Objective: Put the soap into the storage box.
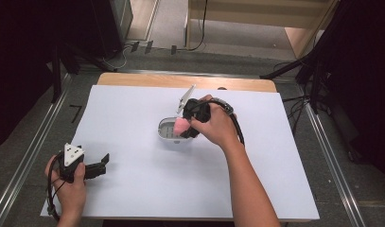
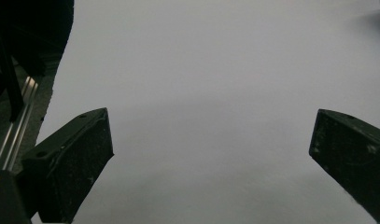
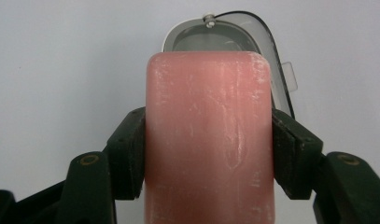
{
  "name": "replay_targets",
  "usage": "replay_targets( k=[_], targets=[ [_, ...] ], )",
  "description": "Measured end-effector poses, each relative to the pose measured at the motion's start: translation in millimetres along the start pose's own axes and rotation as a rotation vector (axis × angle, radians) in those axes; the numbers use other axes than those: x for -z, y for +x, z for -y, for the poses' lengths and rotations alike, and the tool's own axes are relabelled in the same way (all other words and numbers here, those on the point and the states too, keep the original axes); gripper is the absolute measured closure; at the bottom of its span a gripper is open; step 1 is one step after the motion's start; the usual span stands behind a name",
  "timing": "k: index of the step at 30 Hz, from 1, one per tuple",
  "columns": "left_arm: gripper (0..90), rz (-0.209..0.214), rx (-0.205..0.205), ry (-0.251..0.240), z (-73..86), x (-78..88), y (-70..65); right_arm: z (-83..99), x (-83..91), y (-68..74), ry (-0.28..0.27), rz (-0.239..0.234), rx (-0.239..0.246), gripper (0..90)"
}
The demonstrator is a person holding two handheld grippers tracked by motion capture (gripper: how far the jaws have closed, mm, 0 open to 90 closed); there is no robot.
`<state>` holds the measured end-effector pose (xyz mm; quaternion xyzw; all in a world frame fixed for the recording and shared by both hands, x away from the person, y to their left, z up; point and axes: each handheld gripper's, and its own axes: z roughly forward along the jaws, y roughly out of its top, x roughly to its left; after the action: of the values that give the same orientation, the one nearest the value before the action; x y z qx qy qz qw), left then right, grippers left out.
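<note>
A pink soap bar (image 3: 208, 140) is clamped between the jaws of my right gripper (image 1: 188, 128), which is shut on it. In the high view the soap bar (image 1: 180, 125) hangs just above a grey soap case (image 1: 169, 133) at the middle of the white sheet. The right gripper view shows the open soap case (image 3: 225, 32) right behind the bar, its clear lid (image 3: 278, 60) swung to the right. My left gripper (image 1: 104, 163) rests near the sheet's front left corner, jaws wide apart over bare white paper with nothing between them.
A white sheet (image 1: 133, 189) covers a wooden table whose far edge (image 1: 180, 80) shows. Metal rails (image 1: 34, 142) run along both sides. Dark stands and cables (image 1: 313, 71) sit at the back right.
</note>
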<state>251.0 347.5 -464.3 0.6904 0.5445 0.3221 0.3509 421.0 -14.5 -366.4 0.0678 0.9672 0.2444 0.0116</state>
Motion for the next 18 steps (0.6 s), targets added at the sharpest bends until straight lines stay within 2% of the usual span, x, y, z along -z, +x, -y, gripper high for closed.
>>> replay_targets(
  k=[18],
  targets=[
    [0.1, 0.005, 0.003, 0.002, -0.1, -0.1, 0.3, -20.3, -19.7, -9.5, 0.027, -0.042, 0.04, 38.9]
  ],
)
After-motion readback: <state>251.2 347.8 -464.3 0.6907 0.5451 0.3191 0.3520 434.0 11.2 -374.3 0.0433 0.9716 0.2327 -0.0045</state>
